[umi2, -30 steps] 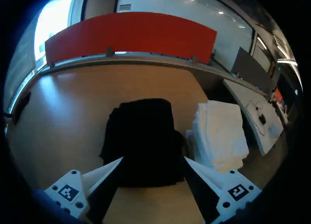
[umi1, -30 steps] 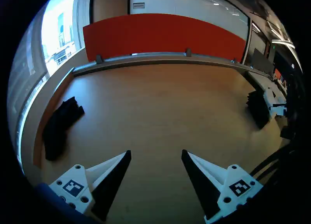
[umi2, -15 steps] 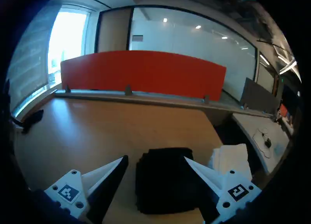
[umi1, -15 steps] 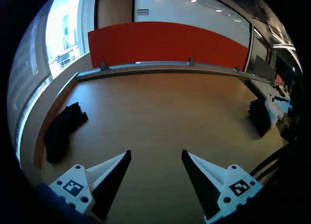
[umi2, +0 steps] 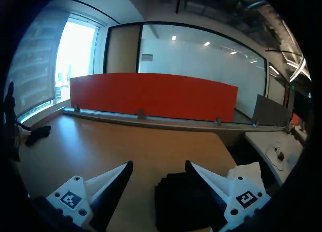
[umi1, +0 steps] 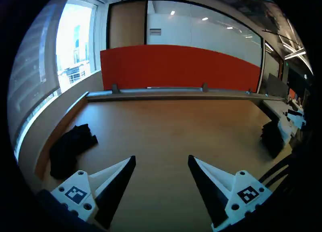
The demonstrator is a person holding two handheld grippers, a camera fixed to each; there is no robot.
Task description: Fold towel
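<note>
Left gripper view: left gripper (umi1: 161,157) wide open, empty; right gripper (umi2: 158,163) likewise. Crumpled black towel (umi1: 70,148) lies well apart; bunched layers might be pinched, spoiling the fold.

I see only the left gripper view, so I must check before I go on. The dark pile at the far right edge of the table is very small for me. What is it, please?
Observer: In the right gripper view it is a neat stack of folded black towels. It lies on the wooden table, close ahead of the right gripper.
Operator: Is anything beside it?
Observer: Yes, a pile of white towels lies to its right in that view, partly behind one of the gripper's fingers.
Operator: Does the right gripper hold something?
Observer: No. Its fingers are open, with nothing between them.
</note>
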